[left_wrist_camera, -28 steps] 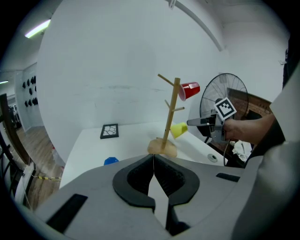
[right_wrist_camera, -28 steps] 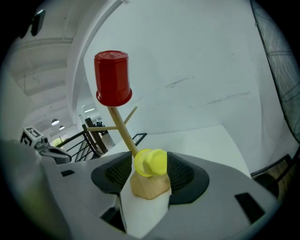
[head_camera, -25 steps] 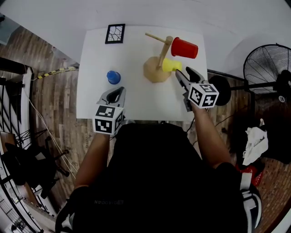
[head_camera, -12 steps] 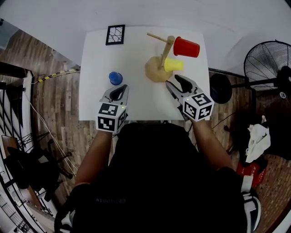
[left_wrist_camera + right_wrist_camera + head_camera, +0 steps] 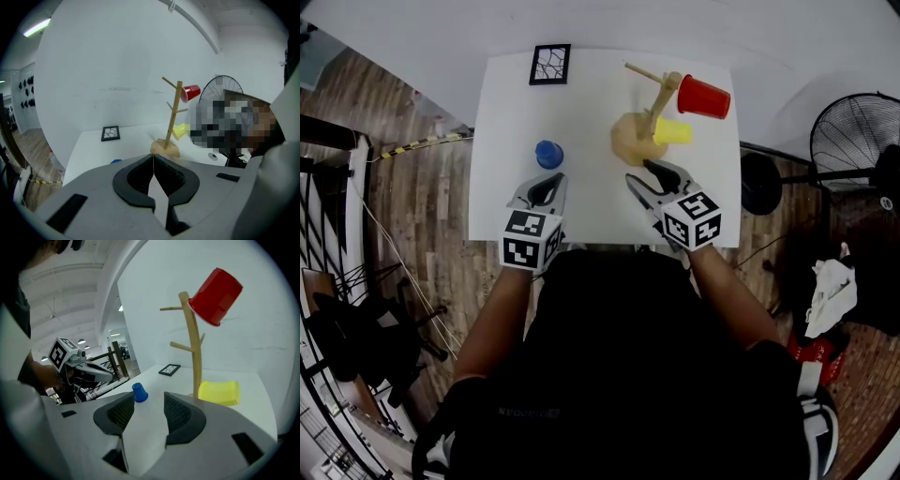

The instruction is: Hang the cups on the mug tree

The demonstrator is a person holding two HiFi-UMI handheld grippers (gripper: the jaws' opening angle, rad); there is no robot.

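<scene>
On the white table stands a wooden mug tree. A red cup hangs on its upper right peg and a yellow cup on a lower peg. A blue cup stands upside down on the table's left part. My left gripper is shut and empty just in front of the blue cup. My right gripper is open in front of the tree's base; its jaws have just been closing a little, with nothing between them. In the right gripper view its jaws point towards the blue cup.
A small black-framed picture lies at the table's back left. A floor fan stands to the right of the table. A white wall runs behind it. Wooden floor and a railing lie to the left.
My right gripper has moved left and towards me, from beside the yellow cup to in front of the tree's base. My left gripper has stayed in place.
</scene>
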